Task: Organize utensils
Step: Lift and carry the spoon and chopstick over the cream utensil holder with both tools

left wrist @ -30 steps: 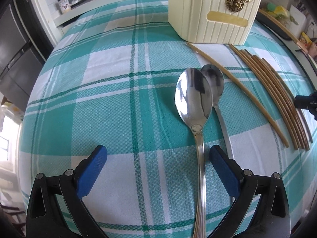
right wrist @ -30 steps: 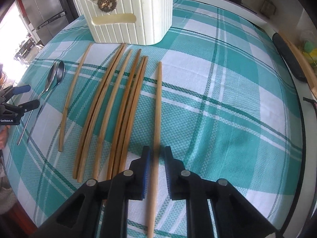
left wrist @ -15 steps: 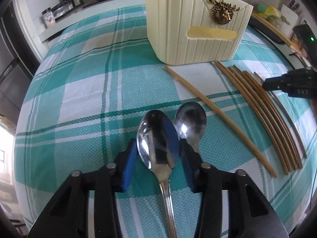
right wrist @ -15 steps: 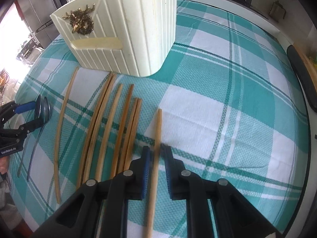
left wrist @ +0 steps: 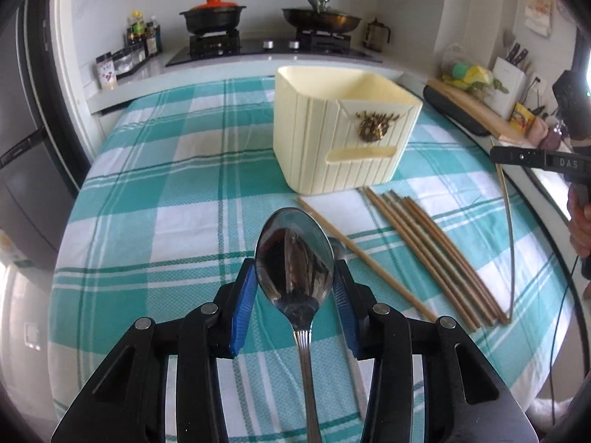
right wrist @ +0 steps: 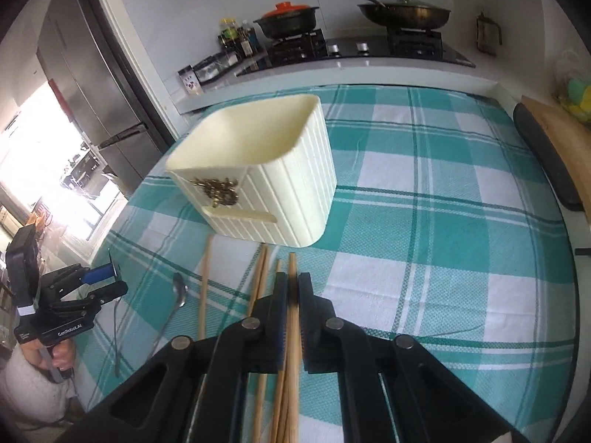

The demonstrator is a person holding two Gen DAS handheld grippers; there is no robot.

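My left gripper point(left wrist: 294, 284) is shut on a steel spoon point(left wrist: 294, 258) and holds it above the cloth, bowl forward. A second spoon point(right wrist: 179, 291) lies on the cloth below it. My right gripper point(right wrist: 291, 297) is shut on one wooden chopstick point(right wrist: 292, 317), lifted and pointing at the cream holder point(right wrist: 266, 184). The holder point(left wrist: 343, 136) stands open-topped at the table's middle. Several chopsticks point(left wrist: 432, 254) lie in a row in front of it, one more point(left wrist: 362, 262) apart to their left.
The table wears a teal and white plaid cloth point(left wrist: 177, 192). Behind it is a counter with a stove, a black pot point(left wrist: 212, 14) and a pan point(left wrist: 321, 18). A cutting board point(right wrist: 554, 140) and knife block point(left wrist: 508, 81) stand at the right edge.
My left gripper closed on the larger spoon and lifted it off the cloth. My right gripper raised its chopstick and moved toward the holder.
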